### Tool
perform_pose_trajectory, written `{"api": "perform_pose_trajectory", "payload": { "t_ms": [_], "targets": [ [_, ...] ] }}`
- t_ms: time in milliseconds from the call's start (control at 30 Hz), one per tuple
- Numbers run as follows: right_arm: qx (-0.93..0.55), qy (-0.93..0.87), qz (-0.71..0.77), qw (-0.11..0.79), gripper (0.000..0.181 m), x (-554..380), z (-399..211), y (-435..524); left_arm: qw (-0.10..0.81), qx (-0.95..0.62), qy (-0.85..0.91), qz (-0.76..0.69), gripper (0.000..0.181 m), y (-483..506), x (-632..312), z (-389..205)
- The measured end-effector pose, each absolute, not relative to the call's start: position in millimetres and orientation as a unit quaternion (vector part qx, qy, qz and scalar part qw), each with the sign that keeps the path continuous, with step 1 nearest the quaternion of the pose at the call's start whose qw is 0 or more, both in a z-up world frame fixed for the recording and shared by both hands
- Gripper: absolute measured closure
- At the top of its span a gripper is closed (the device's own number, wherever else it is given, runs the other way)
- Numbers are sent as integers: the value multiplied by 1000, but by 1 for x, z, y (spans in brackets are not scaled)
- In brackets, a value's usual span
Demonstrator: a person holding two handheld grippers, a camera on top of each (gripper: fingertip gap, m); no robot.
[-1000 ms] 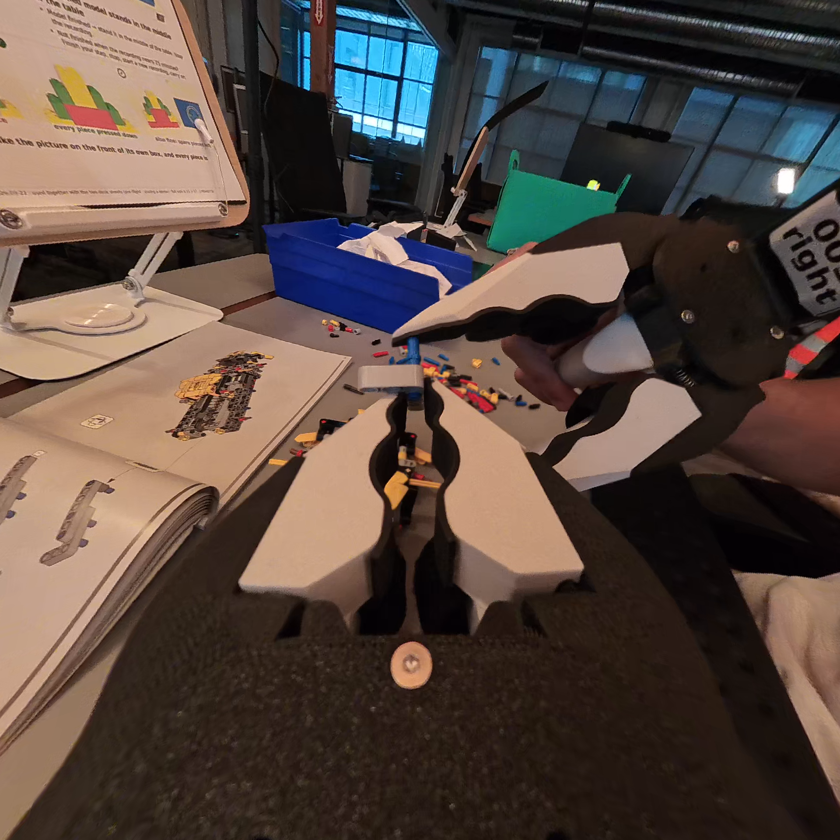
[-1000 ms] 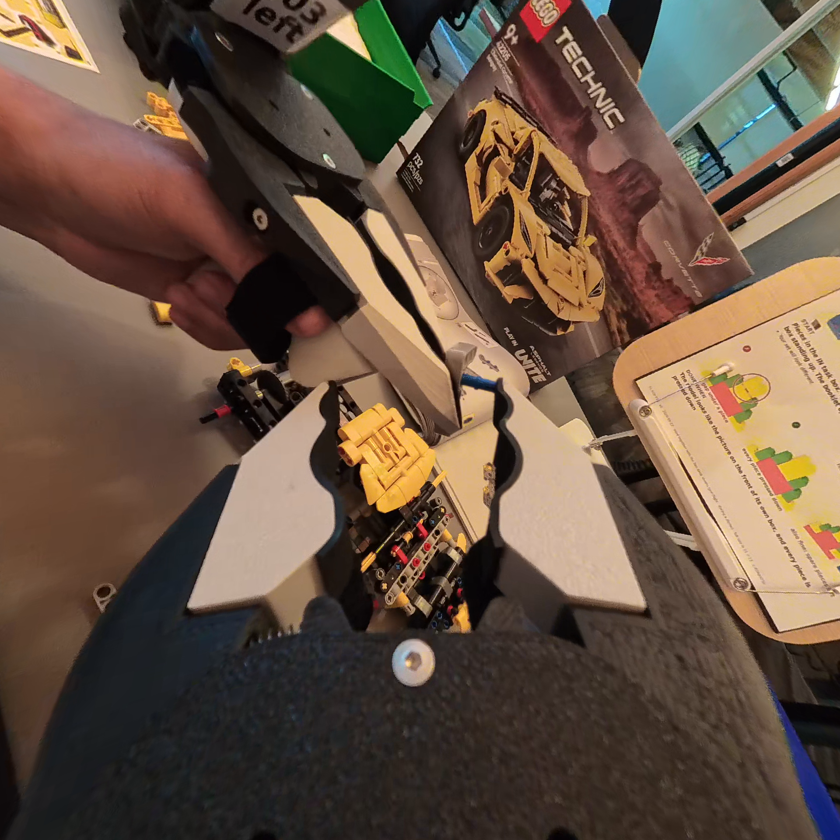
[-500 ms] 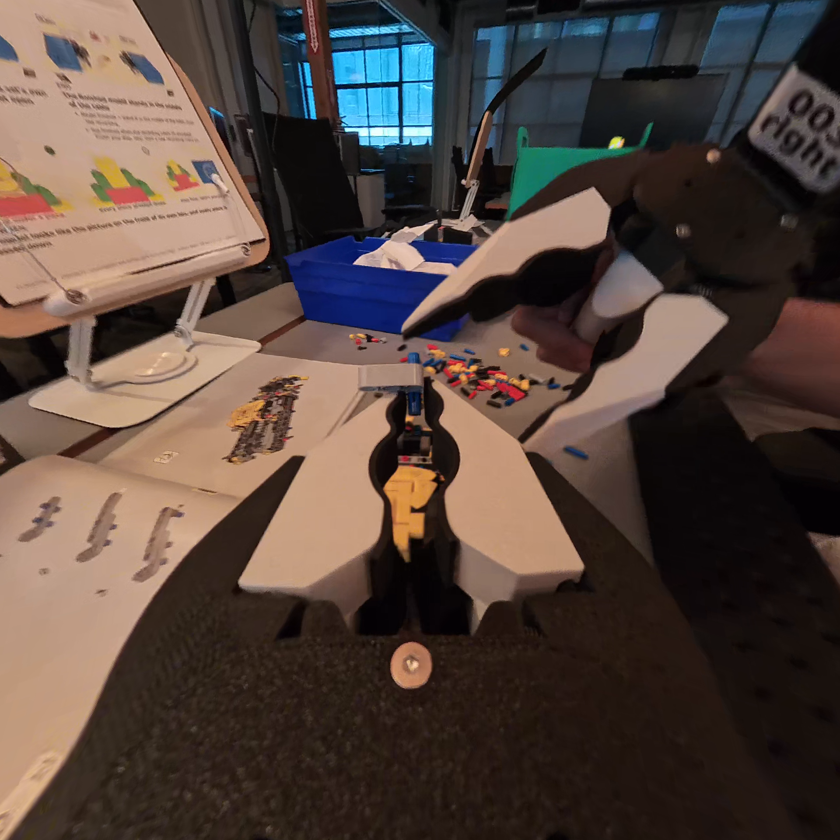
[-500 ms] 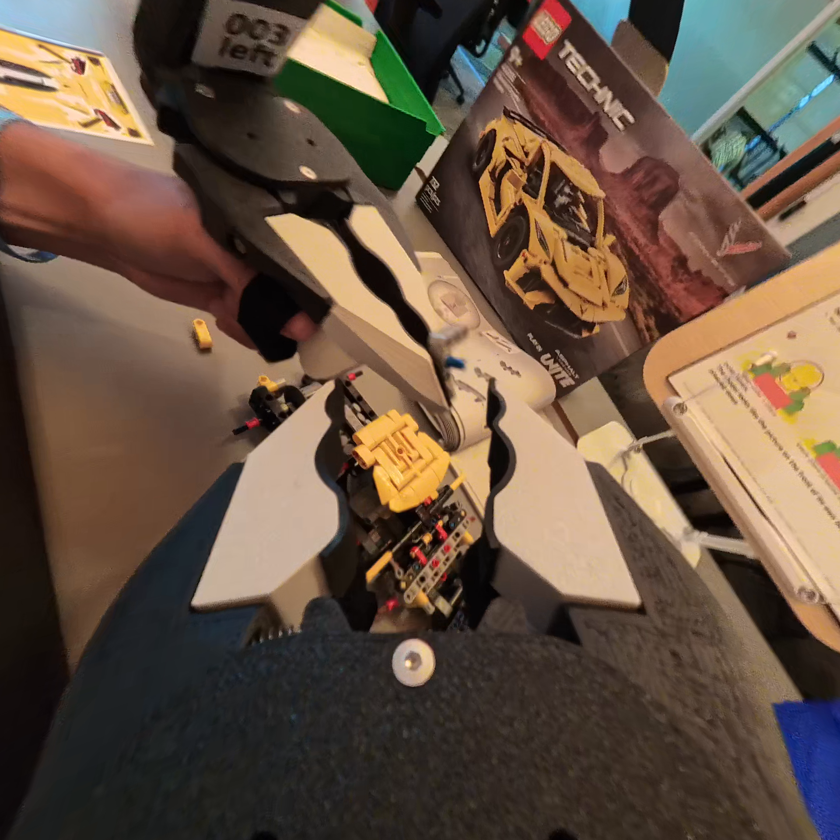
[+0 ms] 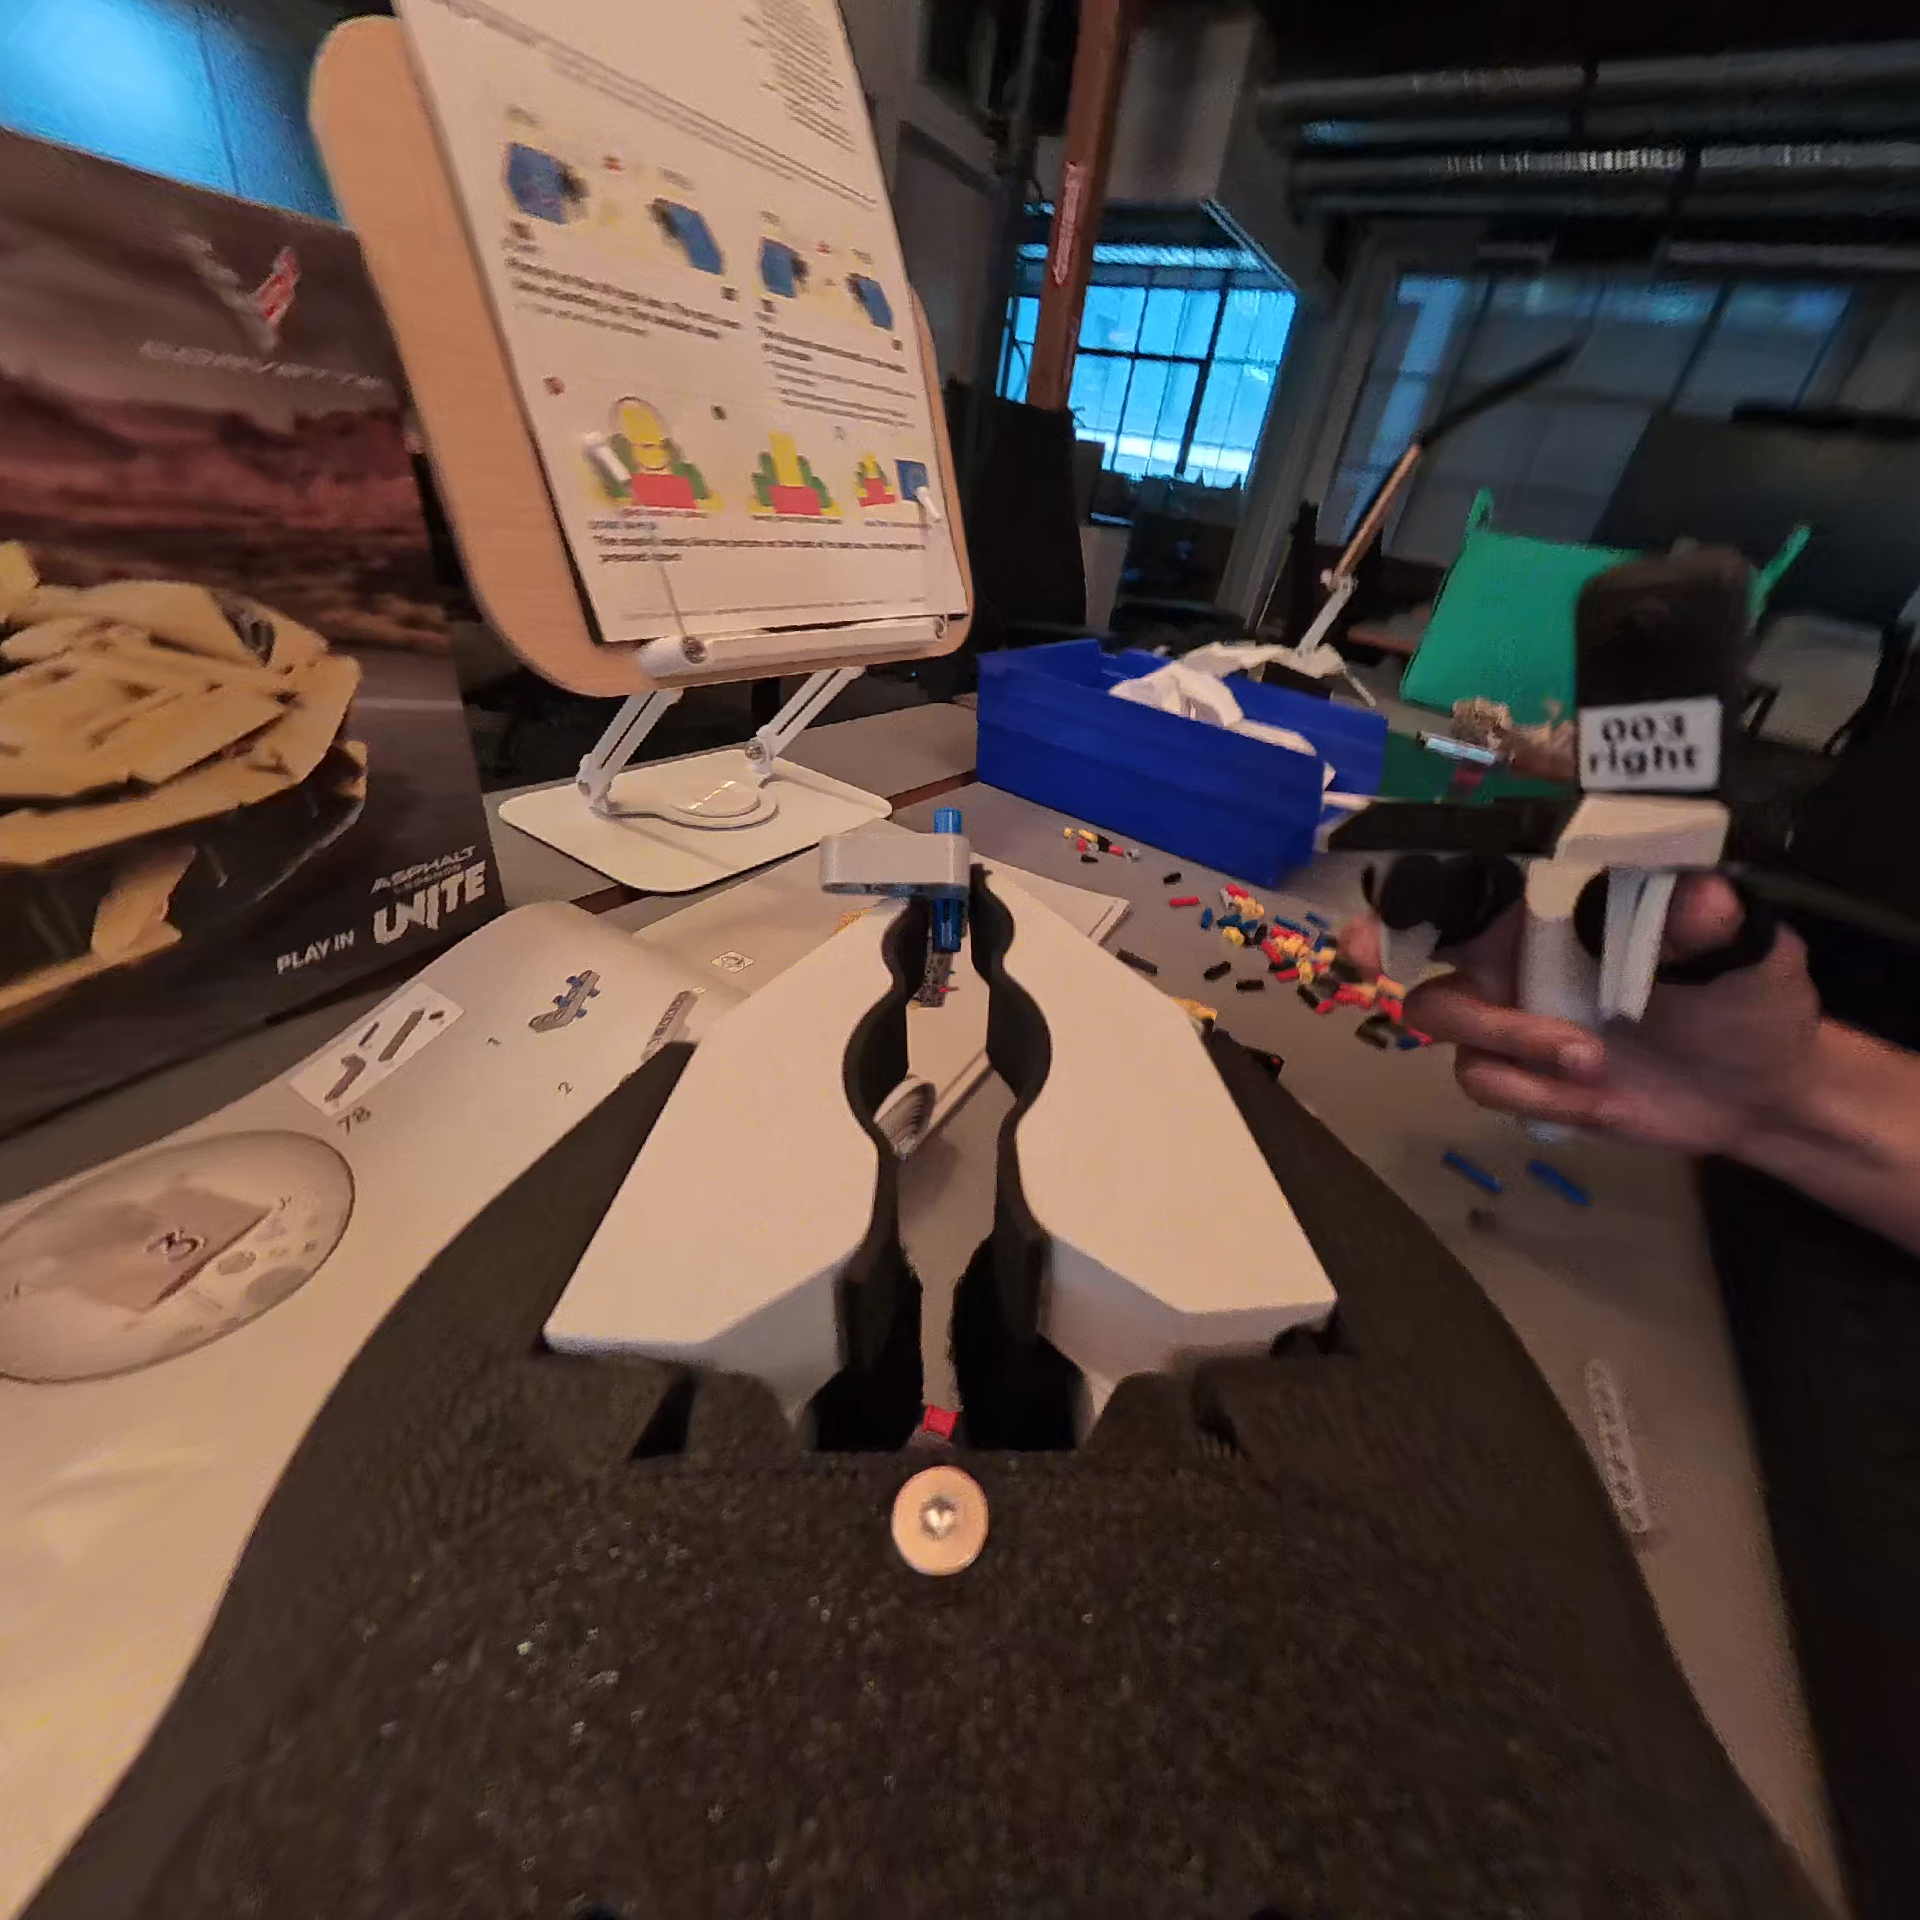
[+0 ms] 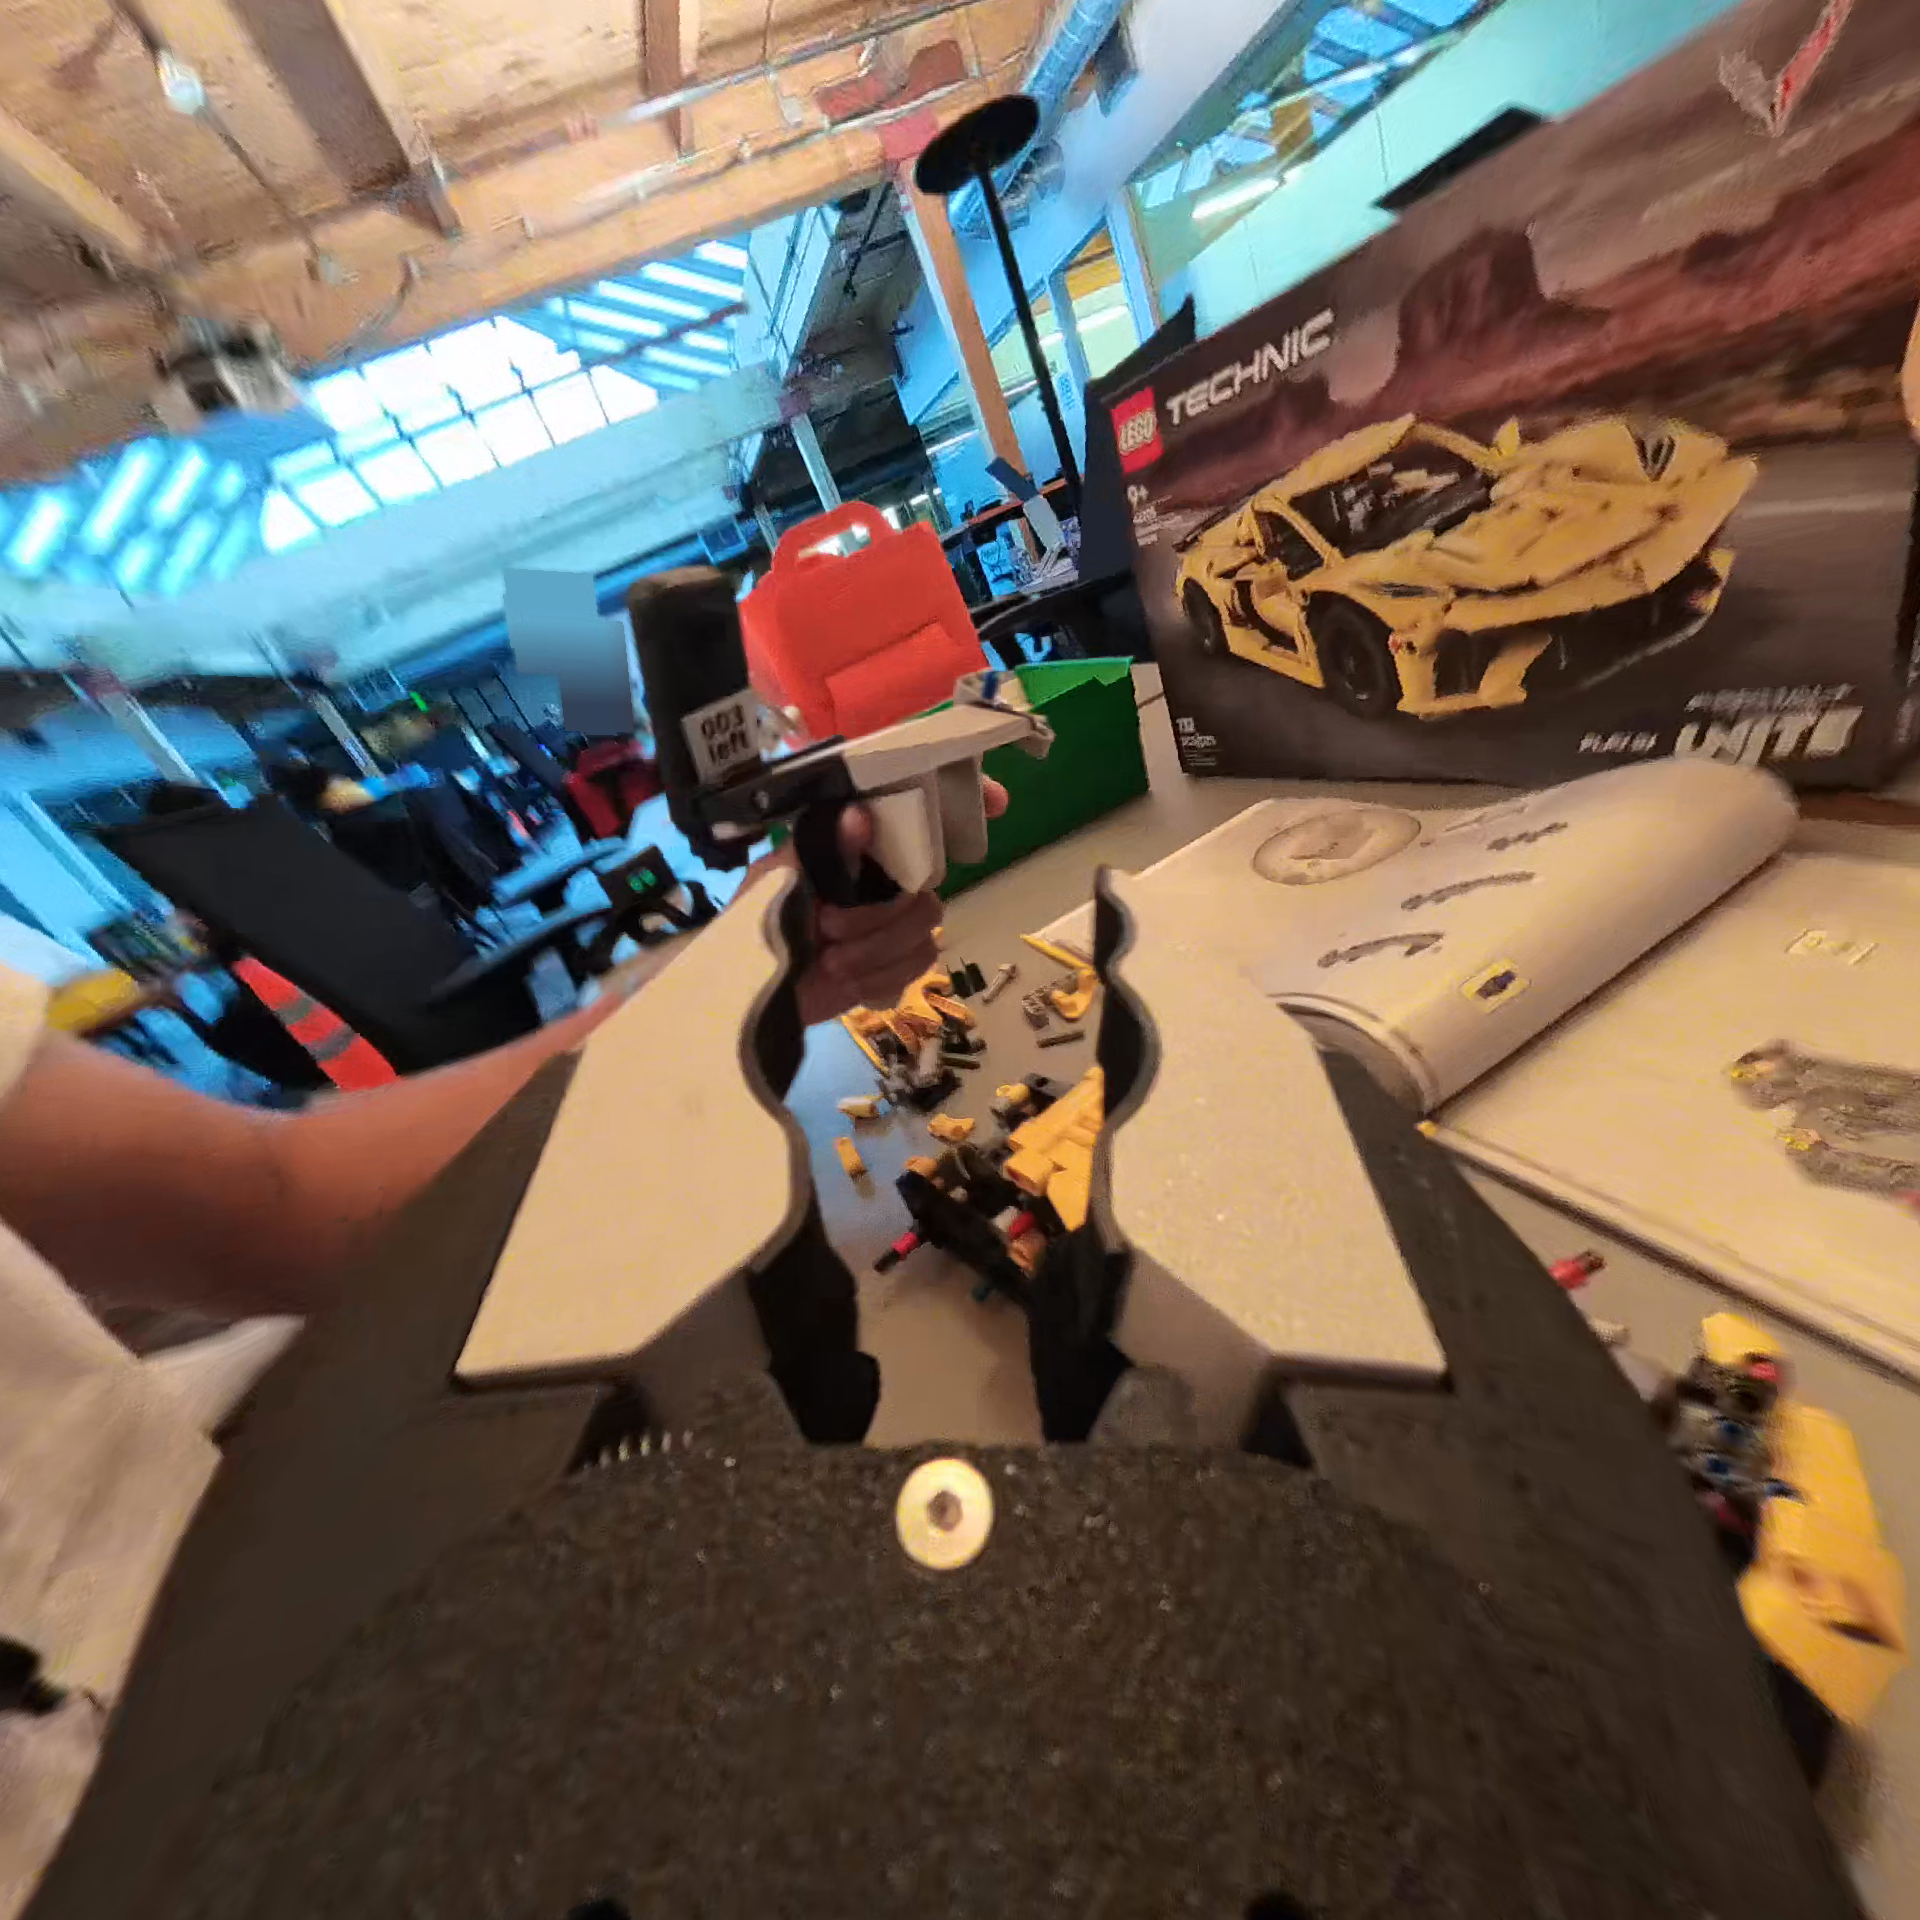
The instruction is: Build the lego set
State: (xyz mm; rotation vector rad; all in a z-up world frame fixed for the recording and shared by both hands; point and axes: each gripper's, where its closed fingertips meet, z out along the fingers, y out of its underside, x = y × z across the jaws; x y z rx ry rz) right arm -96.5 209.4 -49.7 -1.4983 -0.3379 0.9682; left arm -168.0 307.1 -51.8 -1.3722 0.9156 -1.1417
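I hold my left gripper (image 5: 940, 914) closed at frame centre in the left wrist view, its tips pinching a blue pin (image 5: 945, 883) that carries a small grey beam (image 5: 891, 860) above the open instruction booklet (image 5: 436, 1049). My right gripper (image 6: 940, 914) stands open and empty at centre in the right wrist view, raised over the grey table (image 6: 935, 1340). Between its fingers, low in the frame, lies a partly built black-and-yellow assembly (image 6: 997, 1184) amid scattered yellow parts (image 6: 914, 1013). A second yellow sub-assembly (image 6: 1797, 1527) sits at the lower right edge. The set's box (image 6: 1507, 540), picturing a yellow car, stands upper right. In the left wrist view, a blue bin (image 5: 1174, 764) sits right of centre, with loose coloured pieces (image 5: 1288, 956) just before it.
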Motion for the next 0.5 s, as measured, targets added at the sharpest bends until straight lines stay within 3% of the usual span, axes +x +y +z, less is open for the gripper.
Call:
{"api": "perform_pose_trajectory", "payload": {
  "t_ms": [33, 67, 200, 300, 367, 500],
  "targets": [
    [-652, -164, 388, 631, 141, -93, -51, 208, 532, -580, 369, -494, 175, 312, -172, -50],
    [-657, -167, 355, 643, 143, -88, -57, 211, 530, -578, 355, -509, 175, 315, -175, -46],
    [-664, -165, 370, 629, 138, -89, -63, 210, 525, -578, 333, -529, 175, 322, -182, -42],
    [-704, -197, 288, 619, 138, -73, -77, 212, 535, -584, 349, -501, 175, 322, -181, -47],
    [-761, -242, 239, 552, 147, -54, -97, 196, 538, -584, 359, -490, 175, 319, -179, -49],
    [-856, -321, 146, 377, 146, -18, -145, 133, 543, -579, 387, -469, 175, 309, -171, -51]
  ]
}}
